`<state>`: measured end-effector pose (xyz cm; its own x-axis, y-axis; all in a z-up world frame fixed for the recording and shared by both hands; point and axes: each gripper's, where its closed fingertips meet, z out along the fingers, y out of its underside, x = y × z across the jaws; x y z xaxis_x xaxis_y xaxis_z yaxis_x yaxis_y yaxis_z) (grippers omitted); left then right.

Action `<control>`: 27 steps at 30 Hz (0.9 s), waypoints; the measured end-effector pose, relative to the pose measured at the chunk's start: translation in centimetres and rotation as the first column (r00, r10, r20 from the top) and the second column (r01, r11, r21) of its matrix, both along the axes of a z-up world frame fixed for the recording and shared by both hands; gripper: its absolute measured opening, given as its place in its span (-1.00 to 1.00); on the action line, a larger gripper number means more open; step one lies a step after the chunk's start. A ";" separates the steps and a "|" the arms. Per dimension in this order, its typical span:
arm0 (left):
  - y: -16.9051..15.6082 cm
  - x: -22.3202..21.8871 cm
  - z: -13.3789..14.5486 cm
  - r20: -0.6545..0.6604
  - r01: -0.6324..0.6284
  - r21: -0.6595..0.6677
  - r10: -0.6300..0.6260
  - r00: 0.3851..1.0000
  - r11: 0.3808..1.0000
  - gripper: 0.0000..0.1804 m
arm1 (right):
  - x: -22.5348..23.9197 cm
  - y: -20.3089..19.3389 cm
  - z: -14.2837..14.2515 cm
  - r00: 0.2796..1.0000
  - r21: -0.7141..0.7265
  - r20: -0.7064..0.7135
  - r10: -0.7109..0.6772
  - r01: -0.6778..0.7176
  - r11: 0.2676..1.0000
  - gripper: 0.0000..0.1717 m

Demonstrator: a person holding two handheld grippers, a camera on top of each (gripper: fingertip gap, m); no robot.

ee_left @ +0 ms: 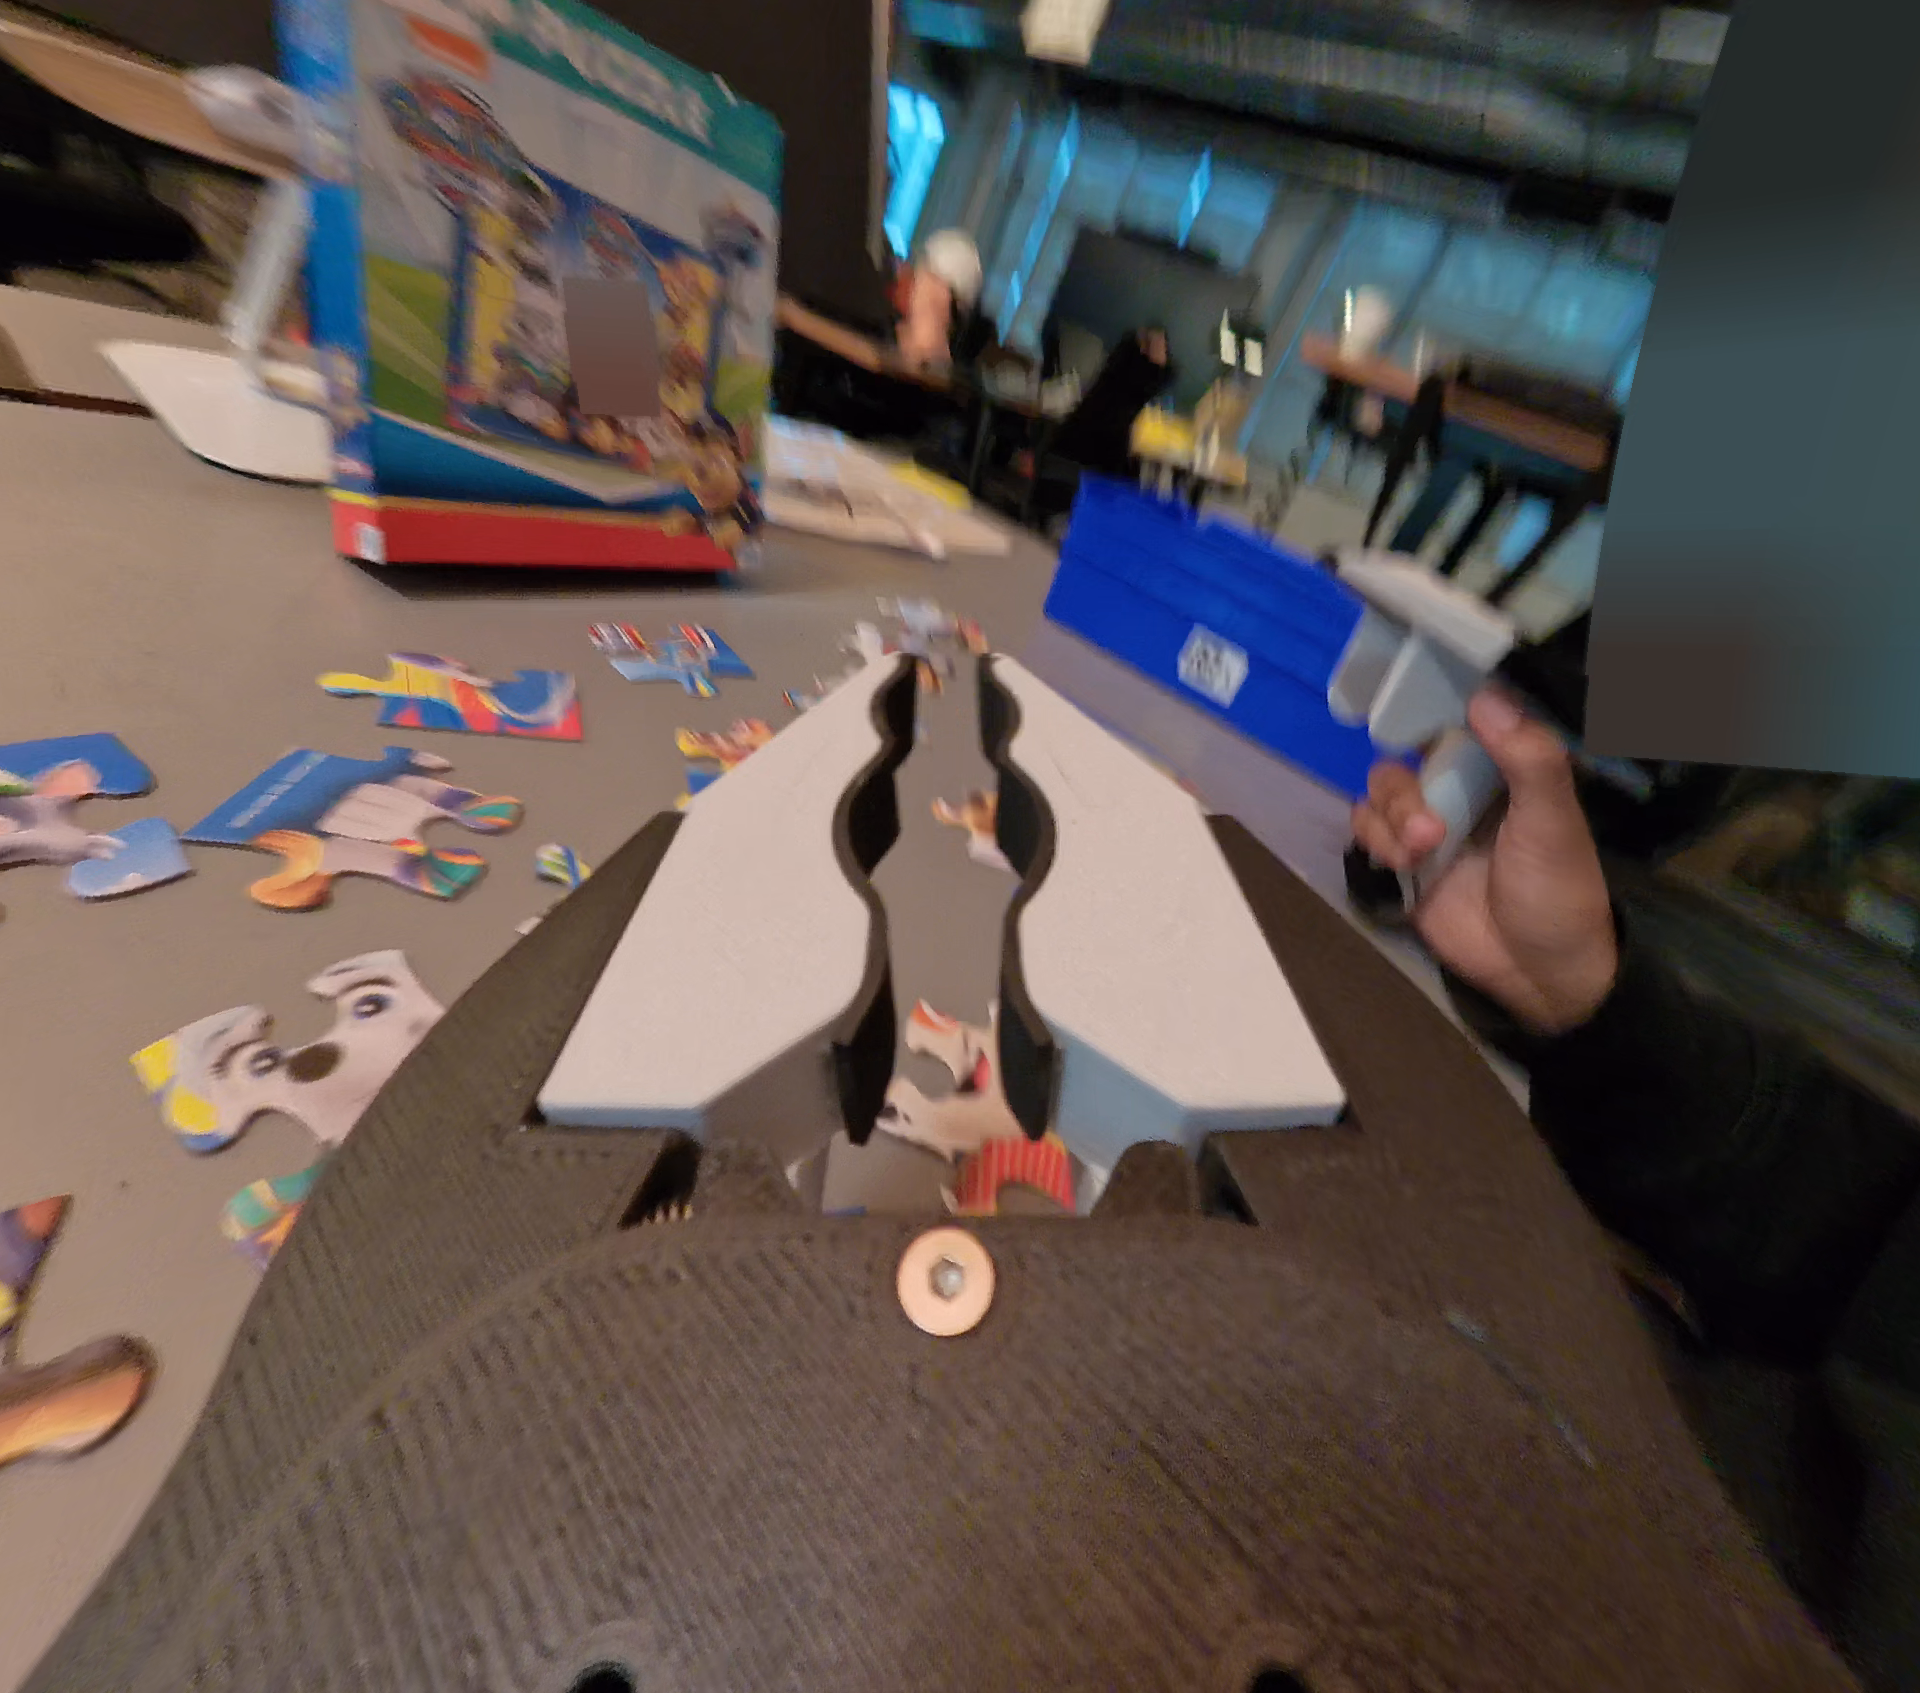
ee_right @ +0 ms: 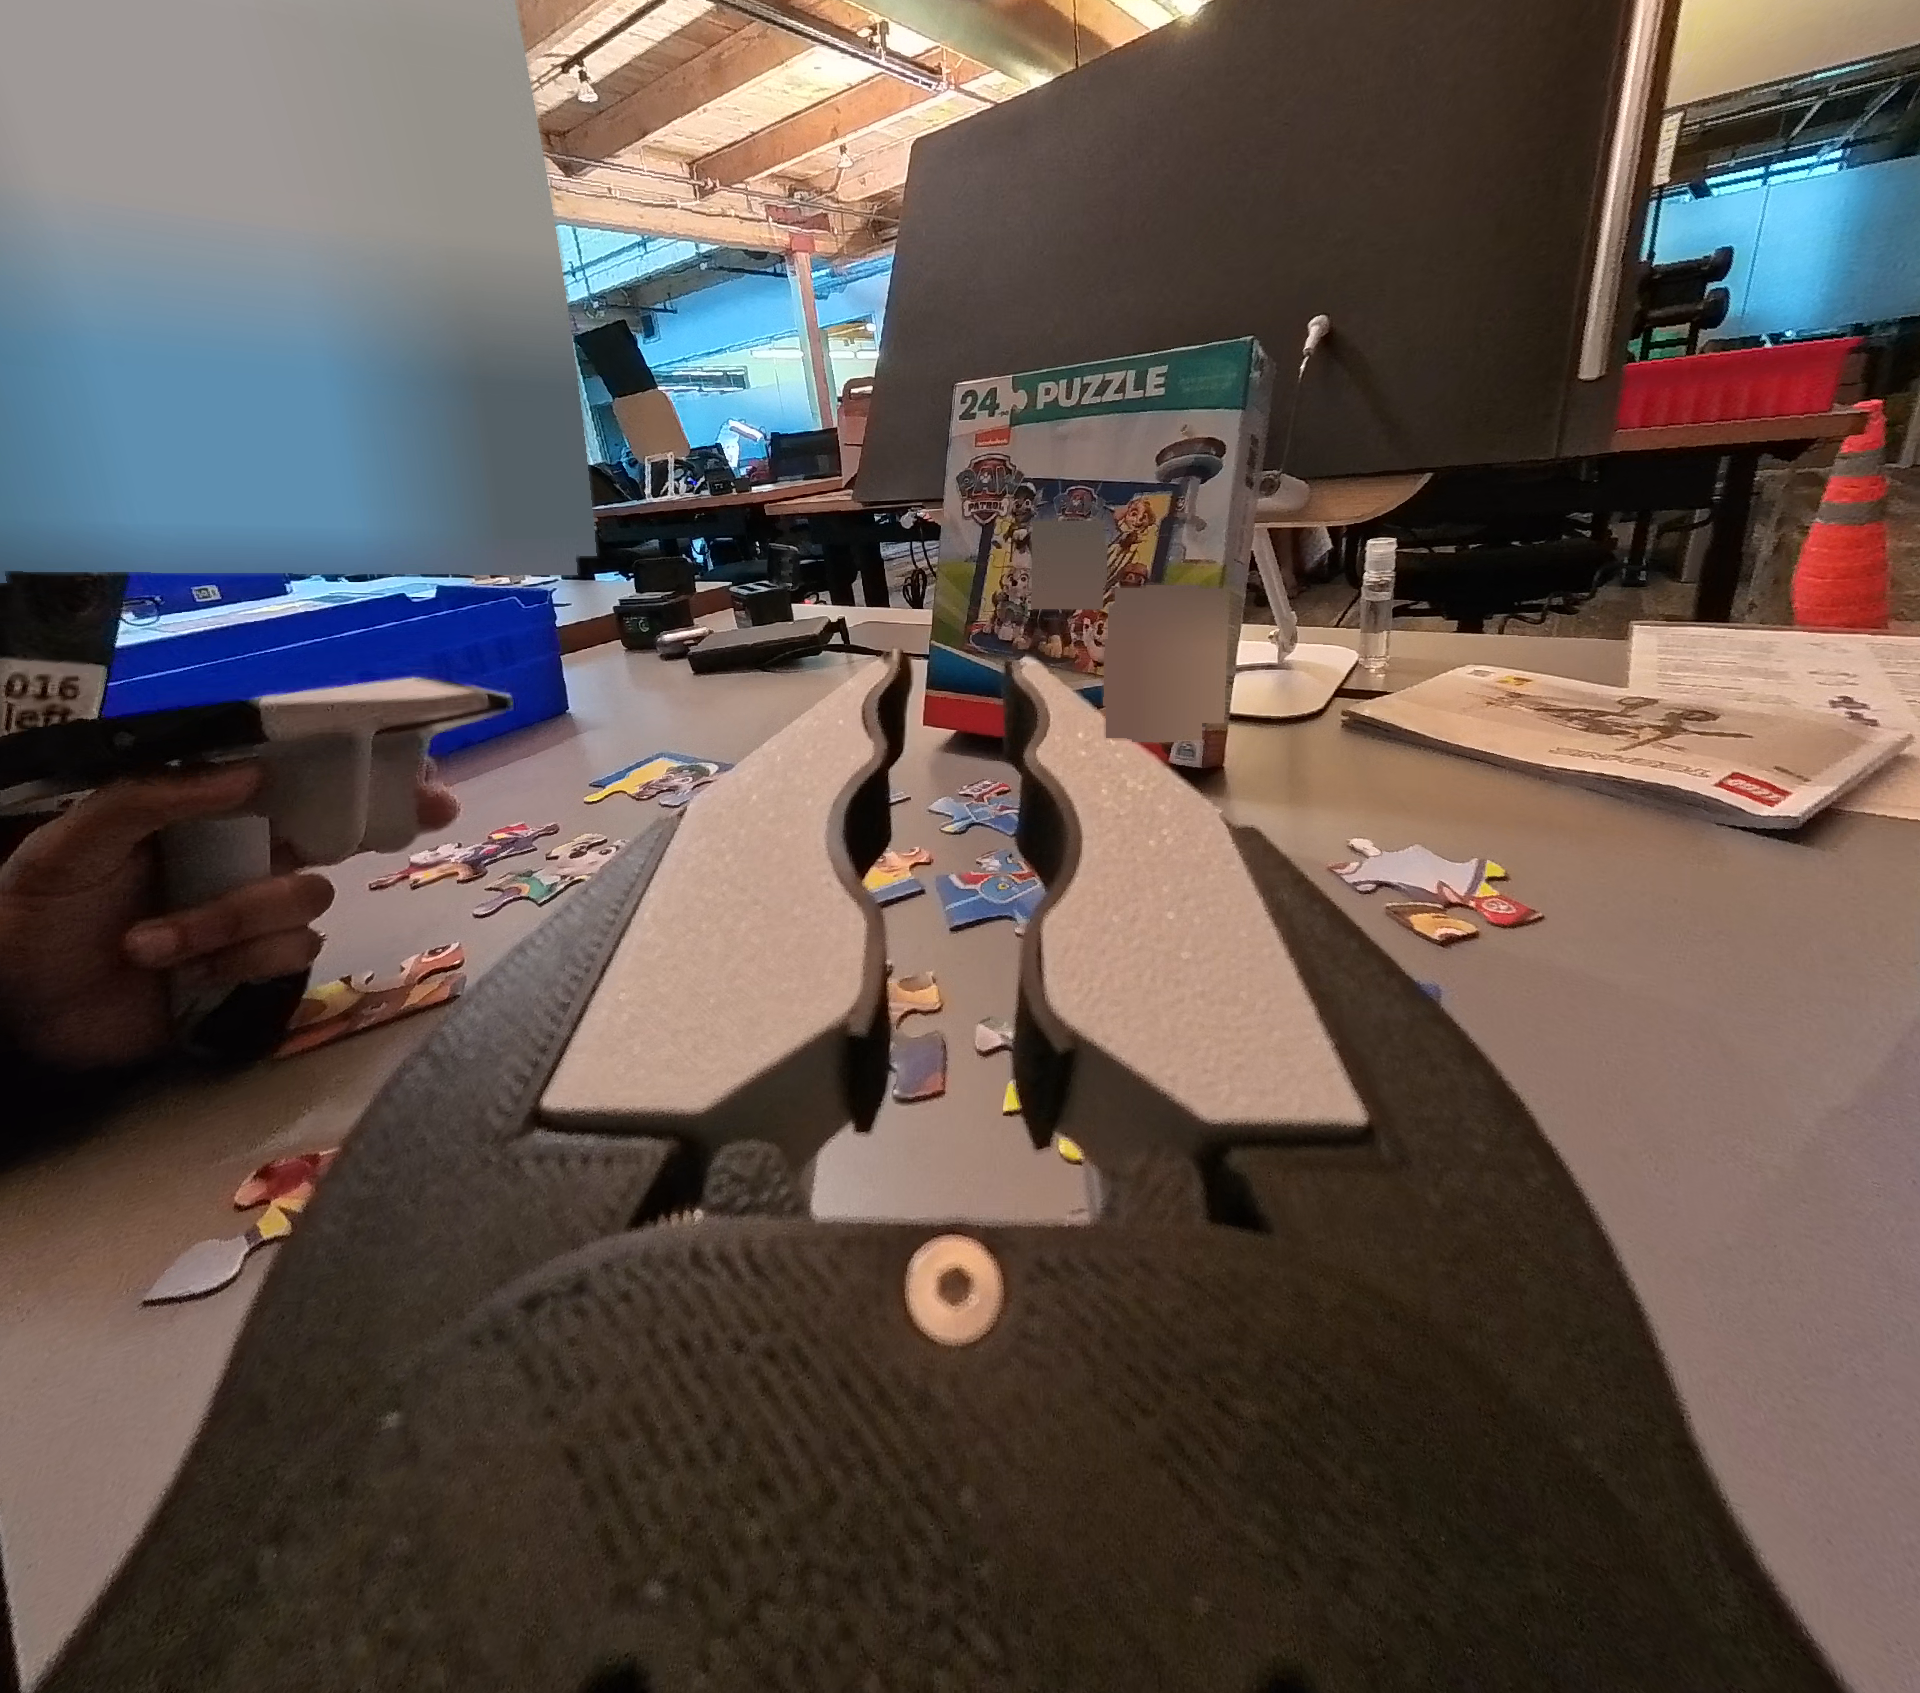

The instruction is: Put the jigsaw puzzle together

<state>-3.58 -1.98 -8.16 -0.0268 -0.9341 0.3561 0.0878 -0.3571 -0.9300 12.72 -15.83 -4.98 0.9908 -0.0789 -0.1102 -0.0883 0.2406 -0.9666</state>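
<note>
Hovering both tongs, left (ee_left: 948,656) and right (ee_right: 954,656), parted and bare over pieces (ee_right: 982,890) mid-bench (ee_right: 1558,1072). Box (ee_right: 1091,542) stands near the far edge.

The left gripper (ee_left: 948,669) hangs with jaws slightly apart, holding nothing, over puzzle pieces (ee_left: 353,822) scattered on the table (ee_left: 187,594); a puzzle box (ee_left: 540,272) stands ahead-left.

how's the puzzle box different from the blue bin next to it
The puzzle box stands upright on a narrow side, tall and thin; the blue bin sits low and wide. The box is covered in colourful cartoon artwork, with a red strip along the bottom; the bin is plain blue with ribbed sides. The box stands ahead of the right gripper; the bin sits behind the left gripper. Both rest on the grey table.
</note>
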 end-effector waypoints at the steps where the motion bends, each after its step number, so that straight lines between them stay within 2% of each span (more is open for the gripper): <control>1: -1.0 0.6 -0.6 -0.063 0.042 0.041 -0.039 0.997 0.998 -0.84 | 0.1 0.0 0.0 1.000 0.002 -0.003 -0.001 0.001 1.000 -0.81; 3: -3.4 1.9 -2.6 -0.252 0.162 0.130 -0.125 0.960 0.978 -0.71 | 0.2 -0.1 0.0 1.000 0.006 -0.010 -0.001 0.001 1.000 -0.81; 5: -5.6 2.9 -4.5 -0.420 0.264 0.203 -0.159 0.893 0.943 -0.58 | 0.2 -0.2 0.1 1.000 0.011 -0.016 0.002 -0.002 1.000 -0.81; 7: -6.9 3.8 -6.5 -0.561 0.337 0.234 -0.157 0.813 0.912 -0.51 | 0.1 -0.3 0.2 1.000 0.017 -0.020 0.006 -0.006 1.000 -0.81; 8: -7.5 3.9 -7.8 -0.634 0.385 0.219 -0.169 0.754 0.897 -0.49 | 0.1 -0.3 0.2 1.000 0.019 -0.022 0.009 -0.008 1.000 -0.81; 10: -8.6 4.2 -9.7 -0.727 0.463 0.179 -0.200 0.657 0.868 -0.37 | 0.1 -0.5 0.2 1.000 0.026 -0.029 0.013 -0.012 1.000 -0.81; 12: -9.2 4.5 -10.8 -0.767 0.494 0.188 -0.187 0.613 0.849 -0.33 | 0.1 -0.6 0.2 0.999 0.033 -0.038 0.018 -0.017 0.999 -0.81; 15: -9.2 4.9 -11.8 -0.791 0.491 0.224 -0.138 0.597 0.842 -0.30 | 0.1 -0.8 0.3 0.998 0.043 -0.055 0.025 -0.023 0.999 -0.81; 18: -9.4 4.8 -11.8 -0.787 0.486 0.214 -0.145 0.600 0.847 -0.34 | 0.2 -1.0 0.3 0.997 0.051 -0.071 0.031 -0.028 0.998 -0.81; 21: -9.4 4.6 -11.7 -0.782 0.490 0.220 -0.148 0.606 0.844 -0.49 | 0.3 -1.0 0.3 0.996 0.055 -0.080 0.034 -0.030 0.998 -0.81; 27: -9.6 4.5 -11.6 -0.785 0.495 0.245 -0.130 0.606 0.833 -0.51 | 0.3 -0.9 0.2 0.996 0.051 -0.079 0.032 -0.028 0.998 -0.81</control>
